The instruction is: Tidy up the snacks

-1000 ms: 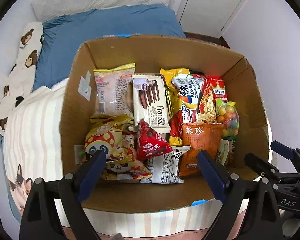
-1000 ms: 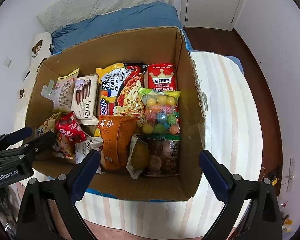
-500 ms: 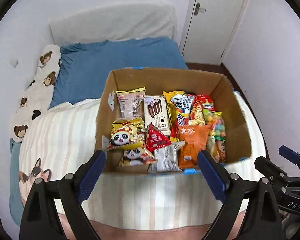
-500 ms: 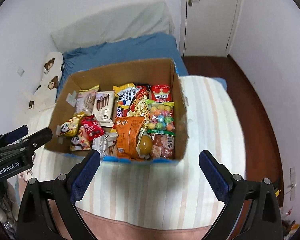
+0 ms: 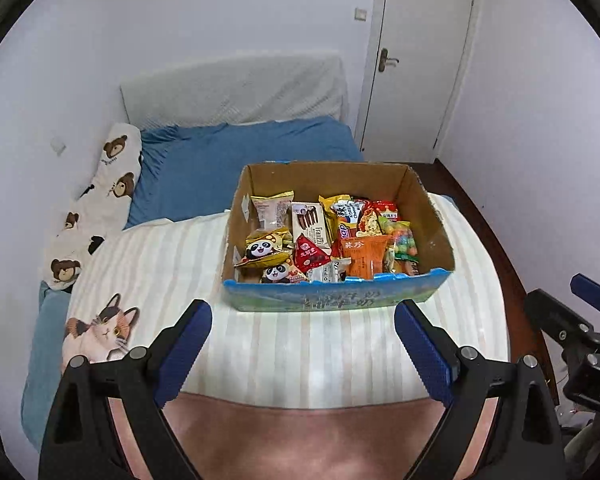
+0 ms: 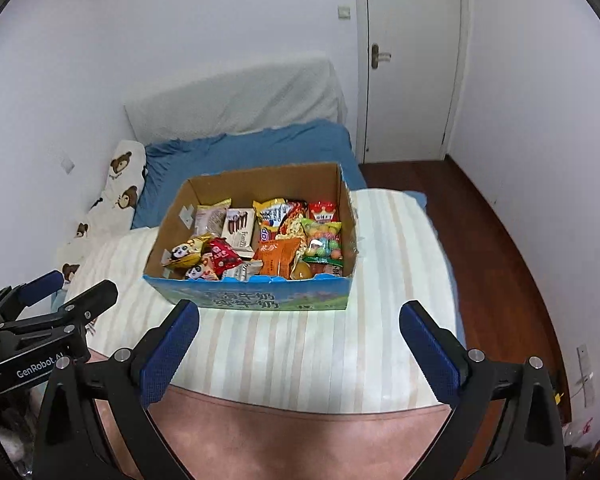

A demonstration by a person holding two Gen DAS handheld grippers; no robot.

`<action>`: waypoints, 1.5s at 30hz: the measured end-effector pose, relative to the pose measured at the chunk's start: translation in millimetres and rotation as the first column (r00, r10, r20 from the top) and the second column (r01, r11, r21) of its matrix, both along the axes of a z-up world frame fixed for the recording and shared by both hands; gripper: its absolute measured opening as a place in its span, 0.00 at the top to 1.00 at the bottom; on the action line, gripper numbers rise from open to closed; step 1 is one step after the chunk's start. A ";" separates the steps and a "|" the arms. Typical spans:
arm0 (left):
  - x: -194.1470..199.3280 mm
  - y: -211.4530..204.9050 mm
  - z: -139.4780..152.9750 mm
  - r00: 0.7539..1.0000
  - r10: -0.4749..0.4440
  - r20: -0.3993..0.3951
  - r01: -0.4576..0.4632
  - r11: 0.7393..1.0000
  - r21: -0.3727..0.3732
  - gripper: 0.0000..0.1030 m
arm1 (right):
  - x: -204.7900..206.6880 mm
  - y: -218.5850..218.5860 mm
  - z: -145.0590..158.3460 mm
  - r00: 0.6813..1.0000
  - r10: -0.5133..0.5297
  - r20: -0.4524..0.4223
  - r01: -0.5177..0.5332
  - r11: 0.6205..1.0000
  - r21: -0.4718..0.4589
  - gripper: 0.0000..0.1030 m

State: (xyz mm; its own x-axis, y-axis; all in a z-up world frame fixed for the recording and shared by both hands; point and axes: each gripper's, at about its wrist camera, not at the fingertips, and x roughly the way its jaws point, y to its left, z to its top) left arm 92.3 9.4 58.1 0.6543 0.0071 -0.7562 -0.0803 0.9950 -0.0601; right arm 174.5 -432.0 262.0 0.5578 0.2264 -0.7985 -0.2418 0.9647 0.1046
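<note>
On the left, the left gripper (image 5: 303, 340) with its blue-padded black fingers was held wide apart and empty, well short of the open brown cardboard box (image 5: 420, 296) with the blue printed front. That box was set on the cream striped blanket (image 5: 160, 264), and the bright foil snack packets (image 5: 324, 240) were packed inside it, presumably kept together for sorting. To the right, the right gripper (image 6: 299, 340) was likewise spread wide with nothing gripped.
</note>
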 end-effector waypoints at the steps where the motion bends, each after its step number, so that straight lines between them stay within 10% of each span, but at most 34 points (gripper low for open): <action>1: -6.6 0.2 3.8 1.000 0.005 0.010 -0.005 1.000 0.006 0.09 | -7.2 -2.4 5.5 1.000 -0.002 0.010 0.002 1.000 0.002 0.01; 22: -104.1 -5.6 53.0 0.993 0.019 0.113 -0.021 1.000 0.019 0.09 | -115.0 -26.6 87.1 0.987 0.037 0.157 -0.042 0.999 0.027 0.01; 45: -46.5 3.4 31.9 0.993 0.069 0.095 -0.073 0.996 0.042 0.00 | -47.6 -18.5 49.8 0.989 -0.001 0.150 0.002 1.000 -0.008 0.00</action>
